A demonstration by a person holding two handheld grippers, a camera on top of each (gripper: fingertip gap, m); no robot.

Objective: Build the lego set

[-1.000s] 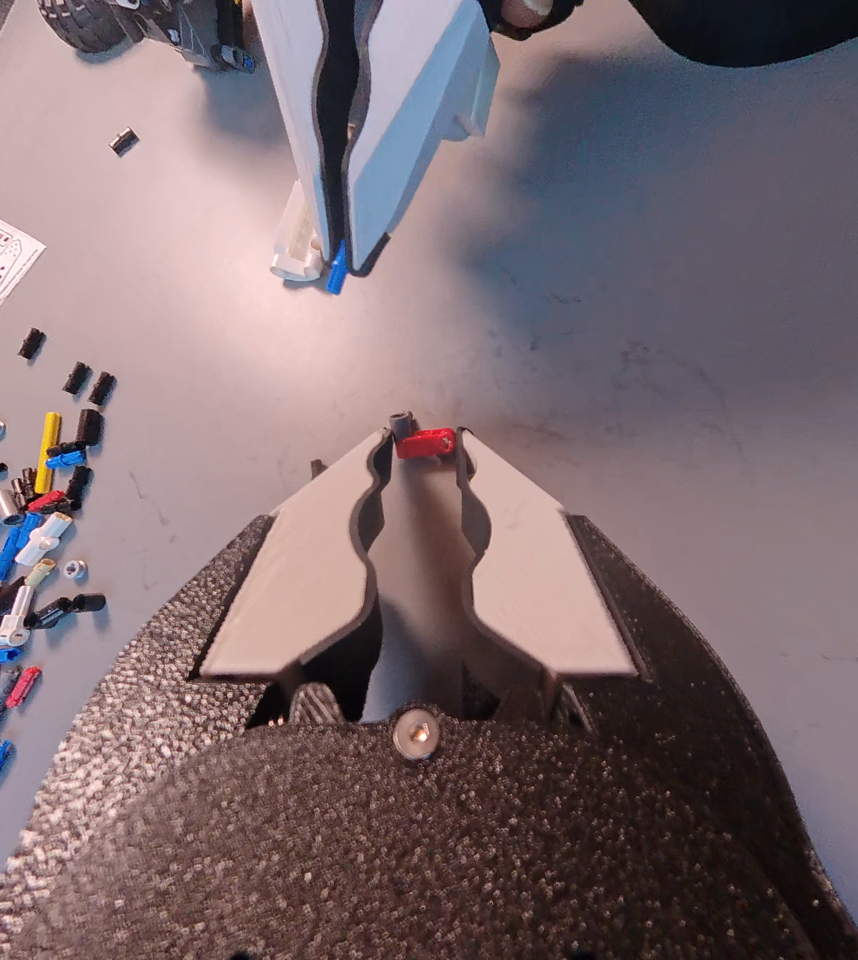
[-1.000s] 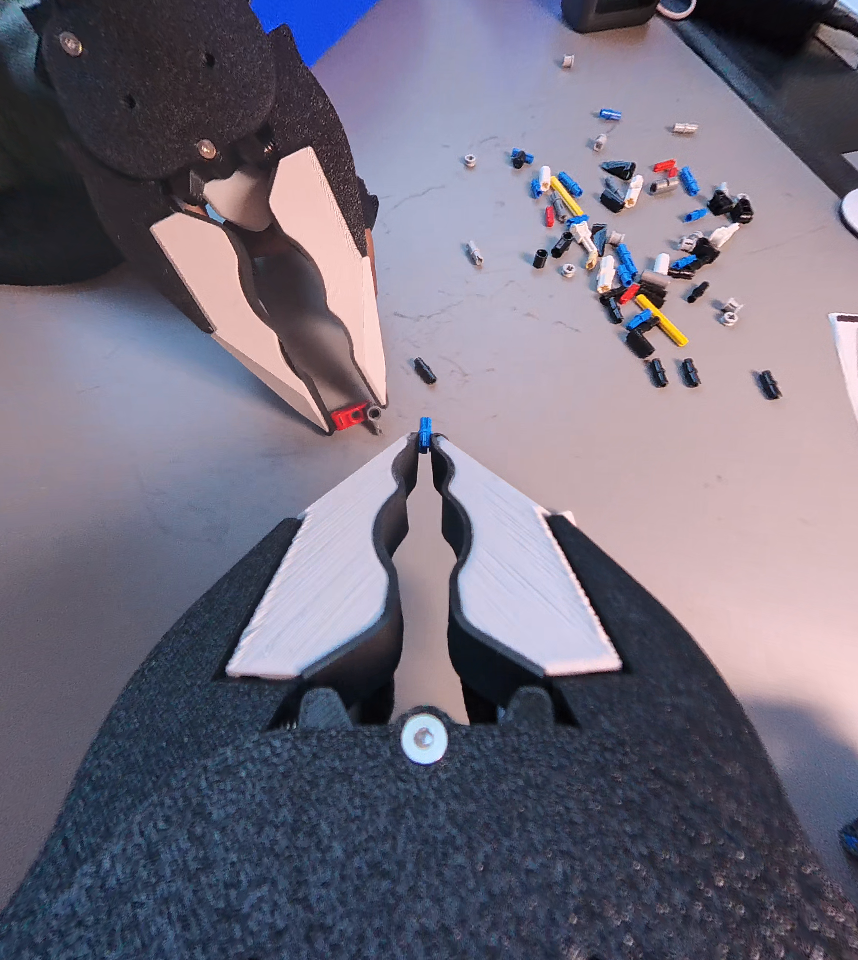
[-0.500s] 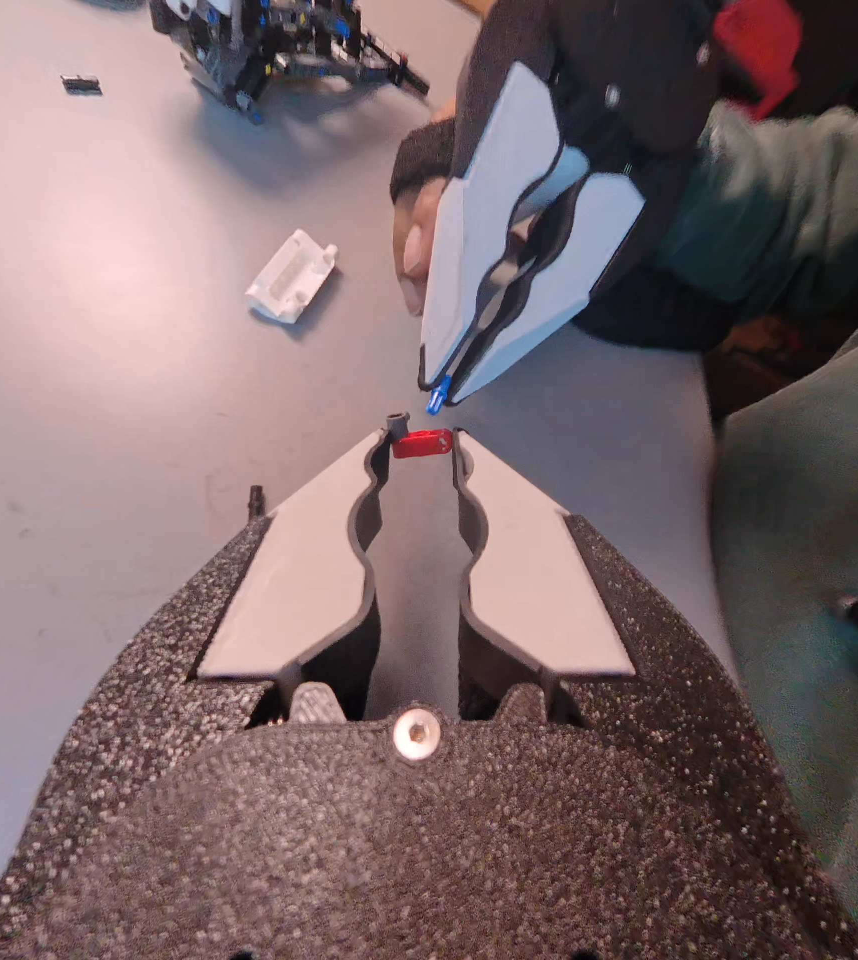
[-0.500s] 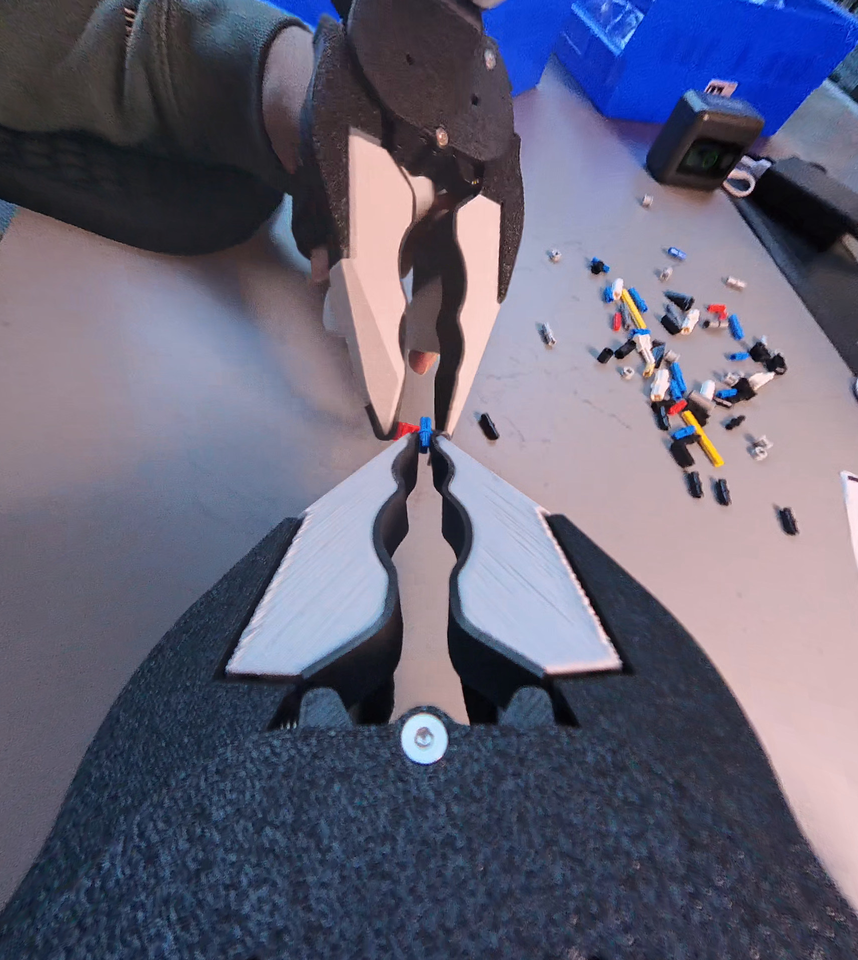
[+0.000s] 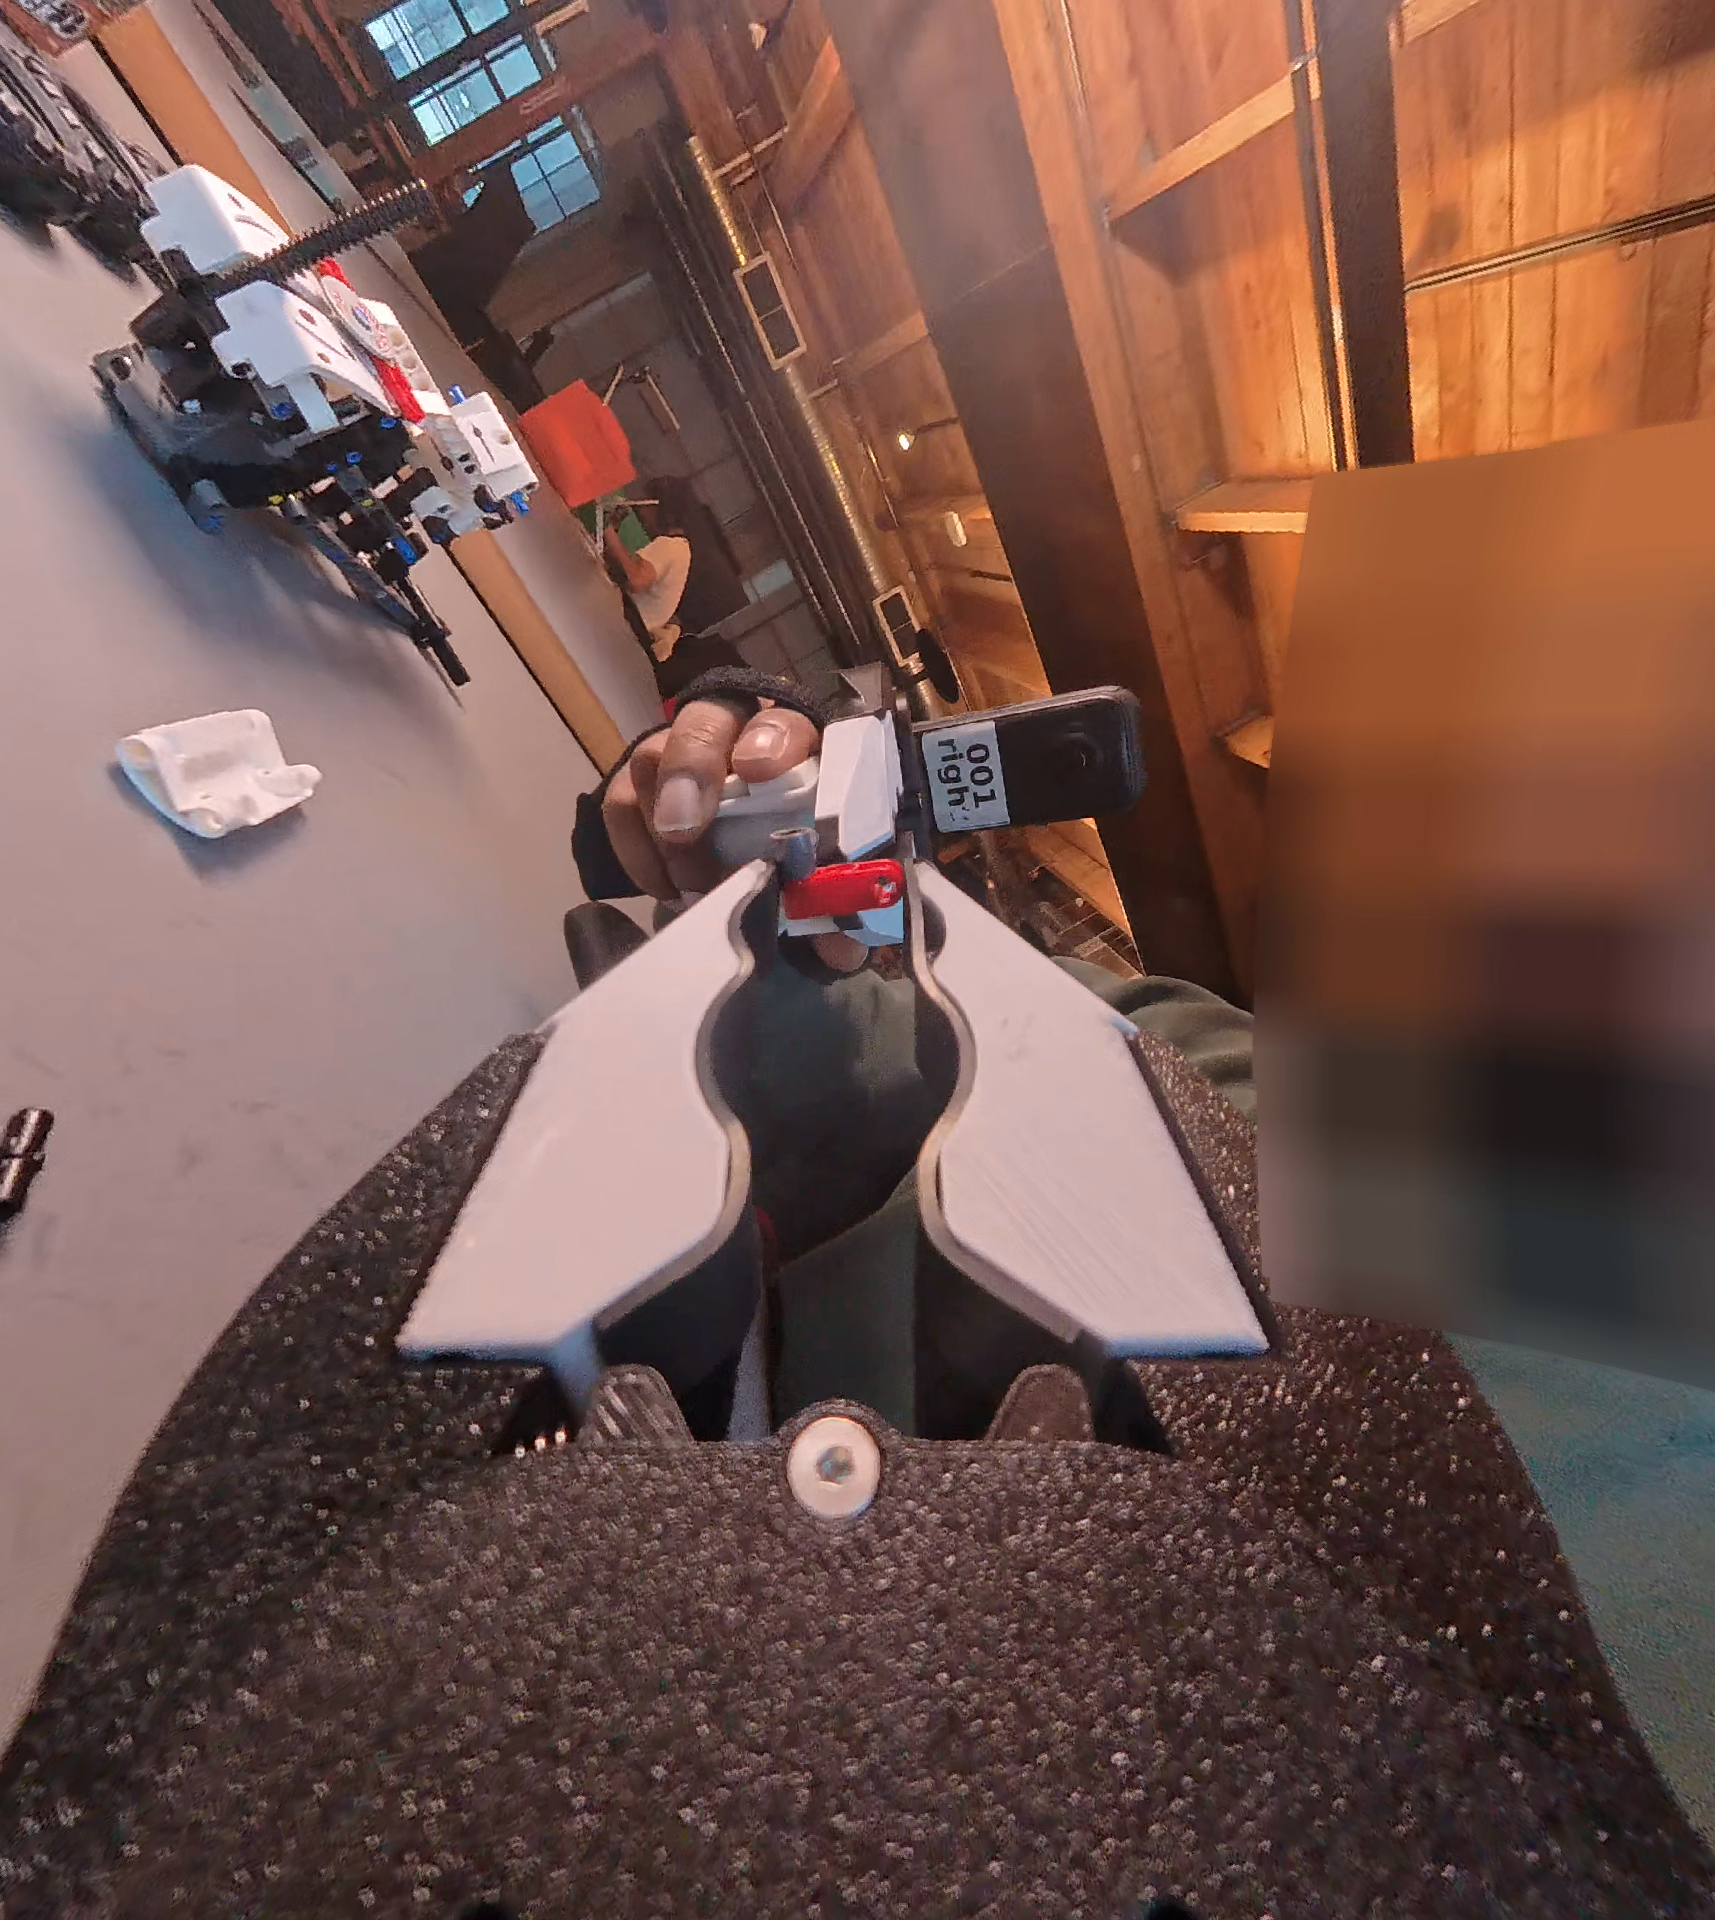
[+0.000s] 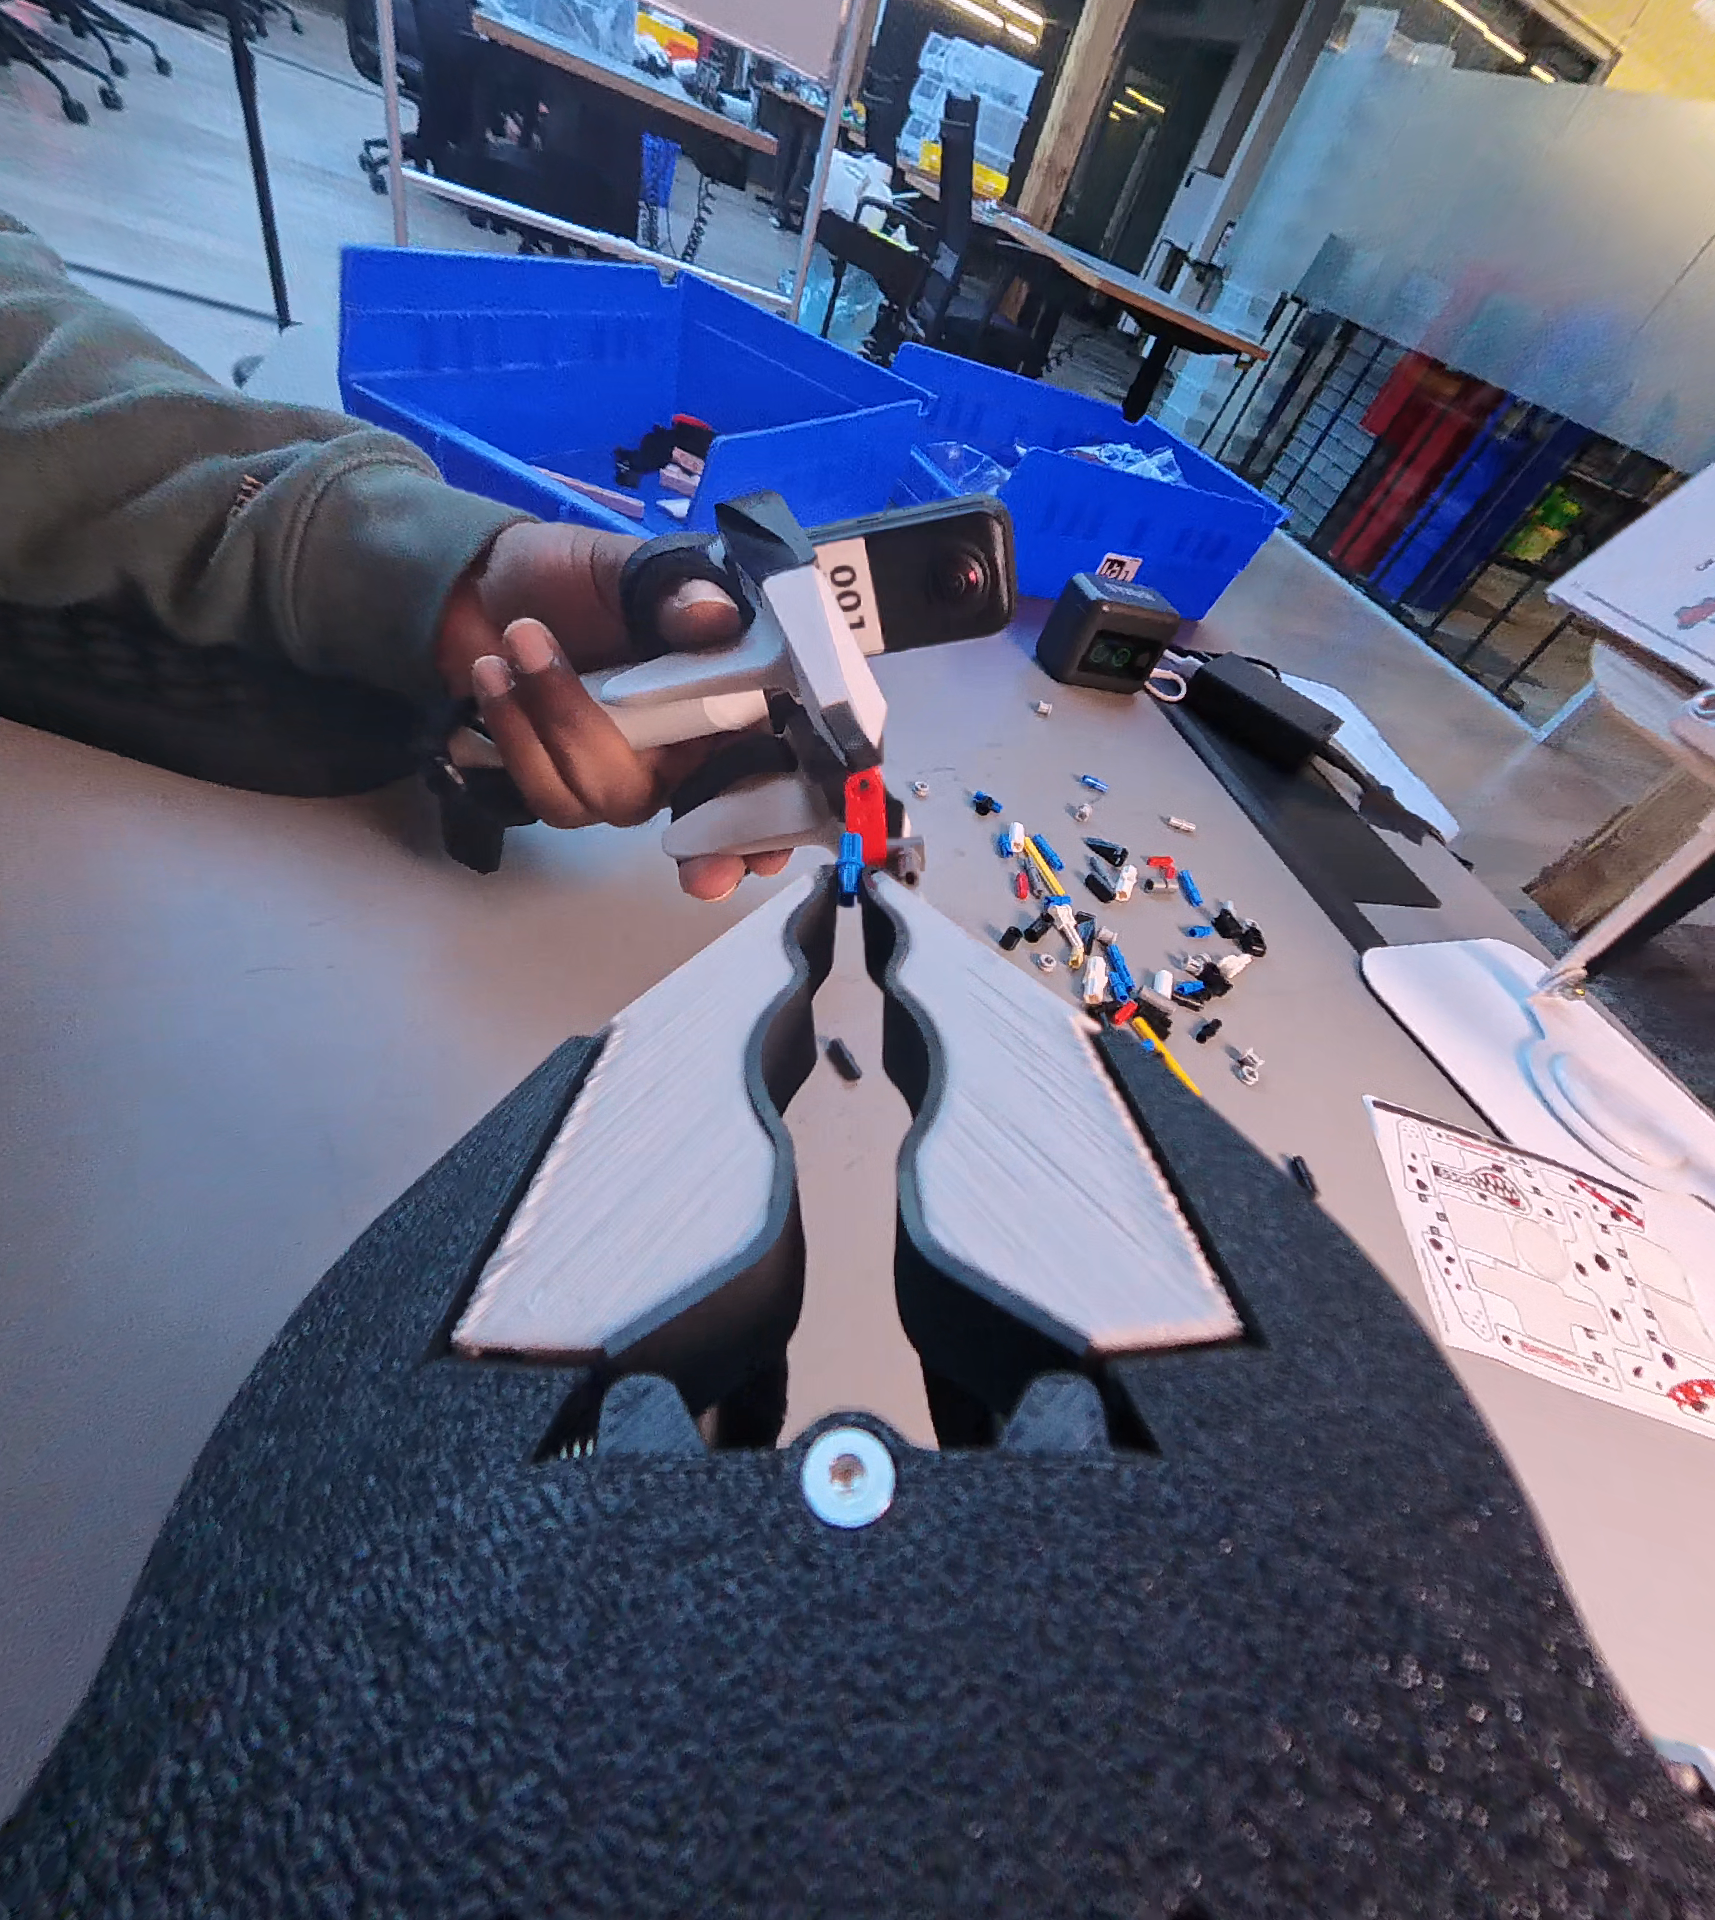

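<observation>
Around us on the grey table [image 6: 209,1039] lie a scatter of small loose pieces [image 6: 1113,935], a sticker sheet [image 6: 1559,1268], two blue bins [image 6: 562,364] and a small black camera [image 6: 1107,644]. The half-built model [image 5: 302,416], a loose white panel [image 5: 209,769] and a black pin [image 5: 11,1164] lie to the side, clear of our tools.

Our left gripper [image 5: 837,883] is clamped on a small red connector [image 5: 837,890] with a grey pin [image 5: 796,847] stuck in one end. Our right gripper [image 6: 851,888] pinches a short blue pin [image 6: 847,862]. Both are raised off the table, tip to tip, and the blue pin sits right against the red connector's end; whether it has entered the hole we cannot tell. A hand [image 6: 562,707] grips the left tool's handle.
</observation>
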